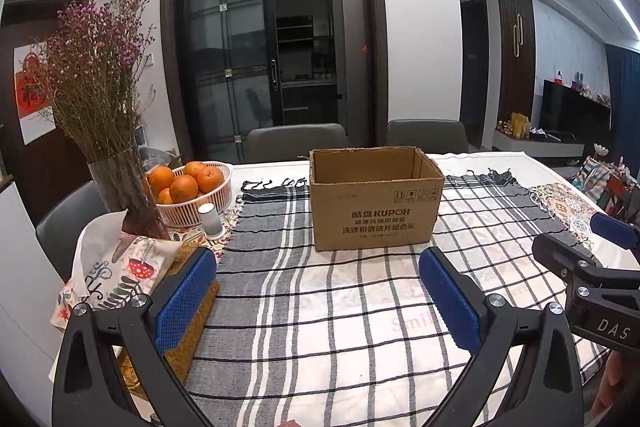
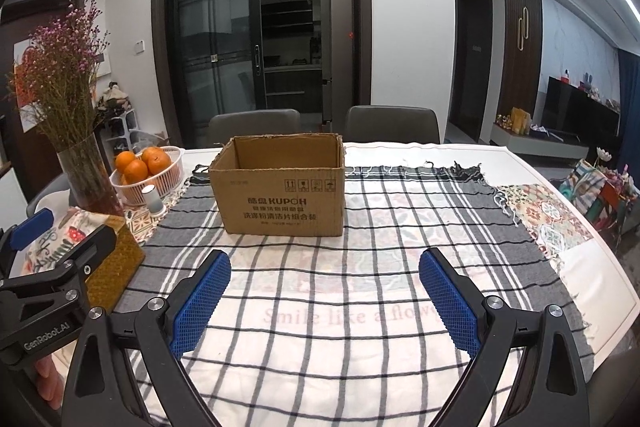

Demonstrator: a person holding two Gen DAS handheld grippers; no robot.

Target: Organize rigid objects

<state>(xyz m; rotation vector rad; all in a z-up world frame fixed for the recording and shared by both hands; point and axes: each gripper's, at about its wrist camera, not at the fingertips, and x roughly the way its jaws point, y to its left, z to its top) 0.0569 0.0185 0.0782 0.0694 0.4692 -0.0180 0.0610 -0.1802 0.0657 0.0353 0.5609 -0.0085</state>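
Cardboard box (image 1: 376, 199) stood open-topped, mid-table on checked cloth (image 1: 320, 307). Left gripper (image 1: 318, 299) and right gripper (image 2: 324, 301) held spread, empty, short of box. Risk: light box shoved or tipped if wall struck.

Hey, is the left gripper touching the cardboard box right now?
Apart. In the left wrist view, bare checked cloth shows between the open left gripper and the box.
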